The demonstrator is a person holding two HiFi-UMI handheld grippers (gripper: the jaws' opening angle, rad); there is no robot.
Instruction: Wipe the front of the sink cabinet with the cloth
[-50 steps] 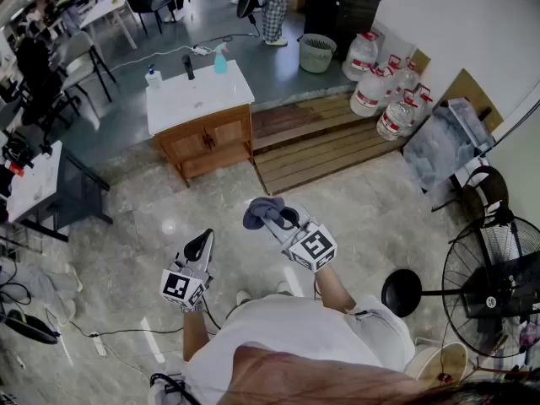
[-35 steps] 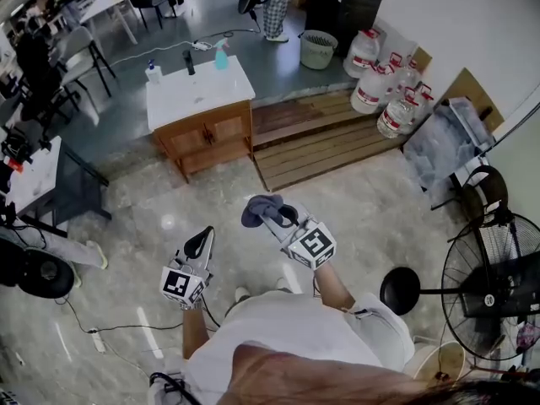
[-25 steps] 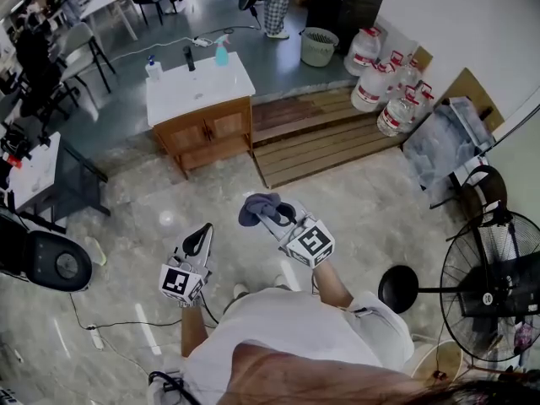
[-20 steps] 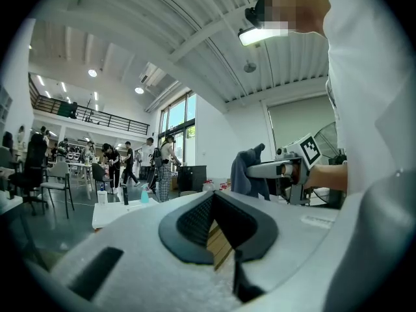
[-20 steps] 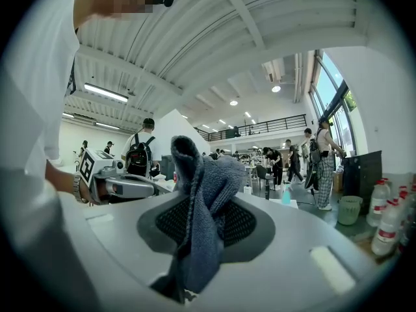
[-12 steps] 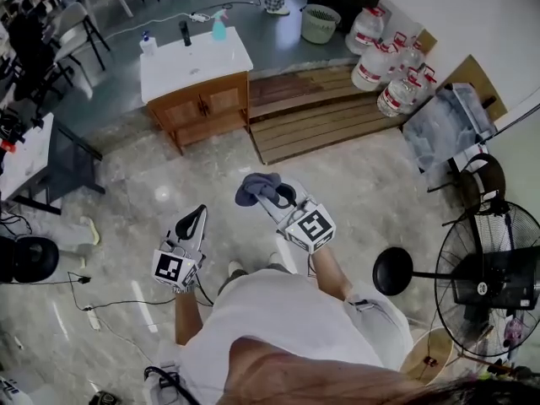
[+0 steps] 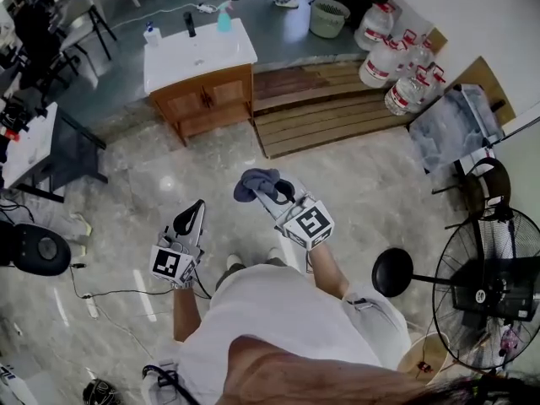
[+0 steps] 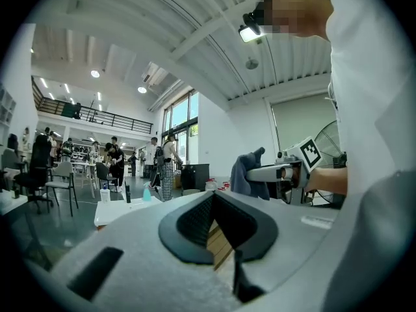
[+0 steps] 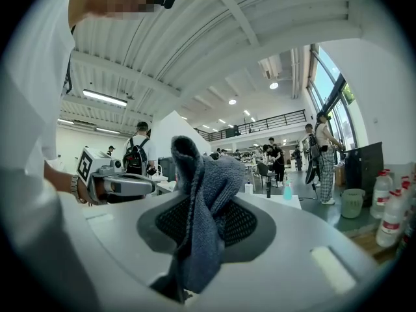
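Head view, with both gripper views. The right gripper [image 7: 270,192] is clenched on the crumpled grey-blue terry cloth [image 7: 255,180]. In the right gripper view the fabric [image 9: 203,207] rises between the two dark ribbed pads and folds over above them, so the grasp appears secure. The left gripper [image 7: 189,219] carries nothing. In its own view the jaws are drawn together at the tips, with only a sliver of background showing behind them. Both tools are held at waist level over the pale marble floor [image 7: 169,184]. The brown wooden sink cabinet [image 7: 207,101], with two doors and a white countertop [image 7: 198,51], stands well apart at the far side, left of a slatted wooden platform [image 7: 325,118]. A teal spray bottle [image 7: 224,19] stands on the far edge of the countertop. The cloth touches no part of the cabinet, so no wiping can be credited. Judged from this arrangement, only the pick-up of the cloth is complete. The approach to the cabinet and all strokes across its door fronts remain.
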